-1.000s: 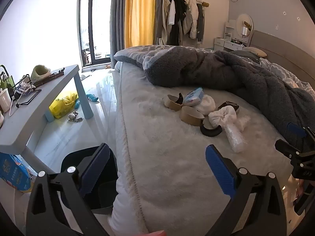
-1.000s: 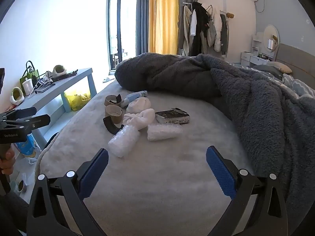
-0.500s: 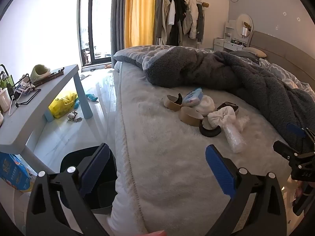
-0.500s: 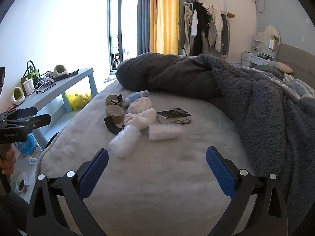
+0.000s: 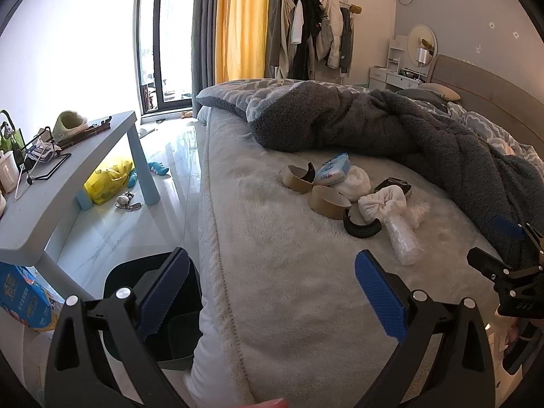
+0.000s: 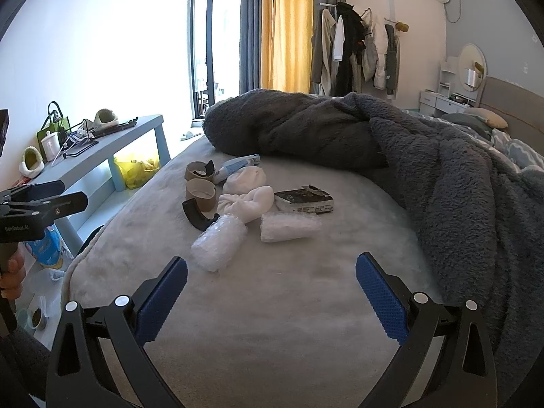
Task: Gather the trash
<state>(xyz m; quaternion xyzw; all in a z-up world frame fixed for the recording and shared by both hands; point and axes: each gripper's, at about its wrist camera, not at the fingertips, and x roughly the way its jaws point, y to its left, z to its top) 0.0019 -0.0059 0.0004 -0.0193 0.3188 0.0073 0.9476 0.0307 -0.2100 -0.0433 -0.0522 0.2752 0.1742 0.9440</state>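
Trash (image 6: 244,210) lies clustered mid-bed (image 6: 272,306): cardboard rolls, bubble wrap, white cloth, small box. Left hand-held gripper (image 5: 272,292) and right hand-held gripper (image 6: 272,295) both gape wide, empty, short of it. Bin (image 5: 153,312) stands beside the bed.

The left wrist view is taken from above the bed (image 5: 289,289) edge, faced along the mattress toward the far wardrobe rail, with the trash pile (image 5: 350,197) at 1 o'clock. The right wrist view is taken from further over the mattress, the pile (image 6: 251,200) nearer at 12 o'clock. Pile, blanket and counter (image 5: 68,176) are shared by both.
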